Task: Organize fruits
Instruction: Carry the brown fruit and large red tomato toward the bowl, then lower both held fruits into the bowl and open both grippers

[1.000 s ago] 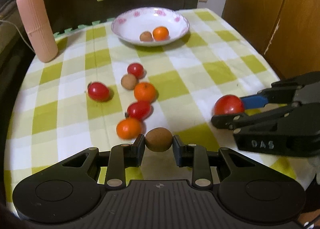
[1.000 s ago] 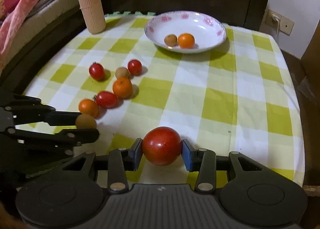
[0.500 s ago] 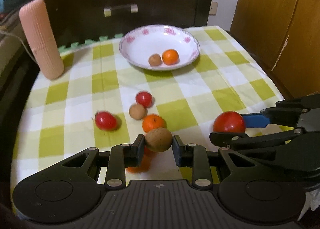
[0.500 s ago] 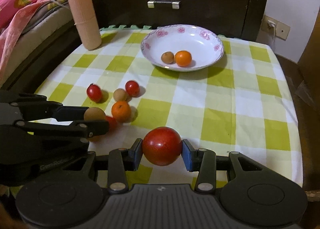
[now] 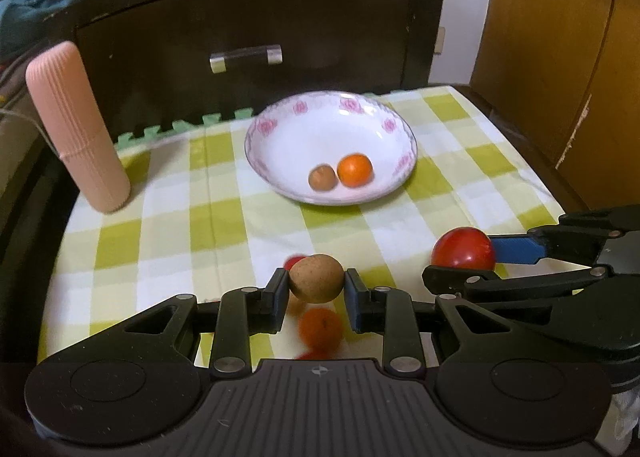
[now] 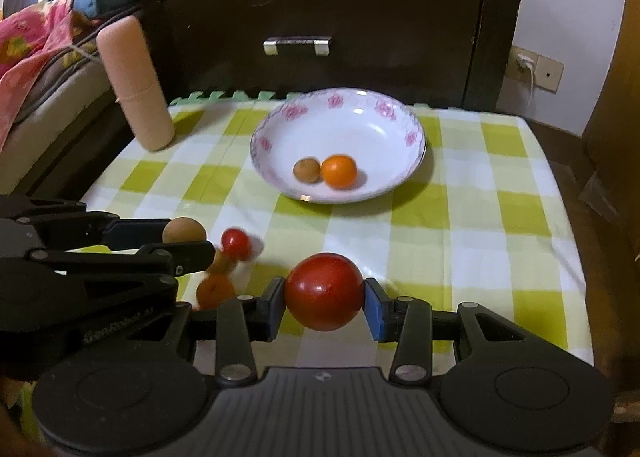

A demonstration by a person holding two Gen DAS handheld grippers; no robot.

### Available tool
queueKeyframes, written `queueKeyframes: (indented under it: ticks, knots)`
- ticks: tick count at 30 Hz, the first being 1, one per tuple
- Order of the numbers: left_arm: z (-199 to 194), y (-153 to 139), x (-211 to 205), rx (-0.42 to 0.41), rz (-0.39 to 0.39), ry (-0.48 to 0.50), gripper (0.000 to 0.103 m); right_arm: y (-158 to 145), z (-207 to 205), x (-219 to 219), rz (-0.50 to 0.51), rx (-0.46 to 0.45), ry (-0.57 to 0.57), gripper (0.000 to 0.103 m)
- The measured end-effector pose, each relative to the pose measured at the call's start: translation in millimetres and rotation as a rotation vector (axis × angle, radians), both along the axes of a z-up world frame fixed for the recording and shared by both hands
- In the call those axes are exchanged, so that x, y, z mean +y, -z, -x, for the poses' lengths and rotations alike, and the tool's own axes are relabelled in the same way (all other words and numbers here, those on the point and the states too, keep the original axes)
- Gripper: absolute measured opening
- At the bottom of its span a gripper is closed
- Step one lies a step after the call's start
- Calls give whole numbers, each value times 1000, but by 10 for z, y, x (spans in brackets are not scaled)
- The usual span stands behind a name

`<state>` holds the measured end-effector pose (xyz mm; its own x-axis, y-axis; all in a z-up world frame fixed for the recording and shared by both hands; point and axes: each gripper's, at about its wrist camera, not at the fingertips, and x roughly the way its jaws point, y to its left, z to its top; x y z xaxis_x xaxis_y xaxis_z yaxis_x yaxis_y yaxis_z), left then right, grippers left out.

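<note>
My left gripper (image 5: 317, 284) is shut on a small brown fruit (image 5: 317, 278), held above the checked tablecloth (image 5: 224, 225). My right gripper (image 6: 325, 292) is shut on a large red tomato (image 6: 324, 291). Each gripper shows in the other's view: the tomato (image 5: 463, 248) at the right, the brown fruit (image 6: 184, 231) at the left. A white flowered bowl (image 5: 288, 129) ahead holds a brown fruit (image 5: 322, 177) and an orange (image 5: 355, 170). Loose fruits lie blurred below my left gripper, among them an orange (image 5: 320, 331) and a small red tomato (image 6: 236, 242).
A tall pink ribbed cylinder (image 5: 76, 125) stands at the table's far left corner. A dark cabinet with a metal handle (image 5: 246, 57) rises behind the table. Wooden doors (image 5: 560, 37) stand to the right, and a bed with bedding (image 6: 36, 57) lies to the left.
Both grippers have risen and moved forward toward the bowl, each still holding its fruit. The loose fruits on the cloth have slid down and partly out of sight beneath the grippers.
</note>
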<state>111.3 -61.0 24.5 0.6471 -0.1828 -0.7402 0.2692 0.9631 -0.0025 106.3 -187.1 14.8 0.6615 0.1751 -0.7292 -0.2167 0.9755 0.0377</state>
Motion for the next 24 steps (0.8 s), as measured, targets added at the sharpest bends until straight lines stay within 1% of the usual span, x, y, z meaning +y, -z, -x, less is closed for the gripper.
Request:
queueKeyframes:
  ticks: [6, 11, 18, 24]
  knots:
    - [-304, -53, -13, -22, -5, -8, 36, -72, -289, 10, 10, -32, 17, 40]
    - [-588, -43, -44, -26, 0, -17, 36, -83, -566, -12, 18, -52, 33, 40]
    - [-898, 52, -138, -24, -21, -13, 35, -19, -900, -67, 54, -64, 39, 40]
    - [-1068, 142, -165, -15, -43, -15, 35, 84, -1082, -101, 53, -58, 54, 40]
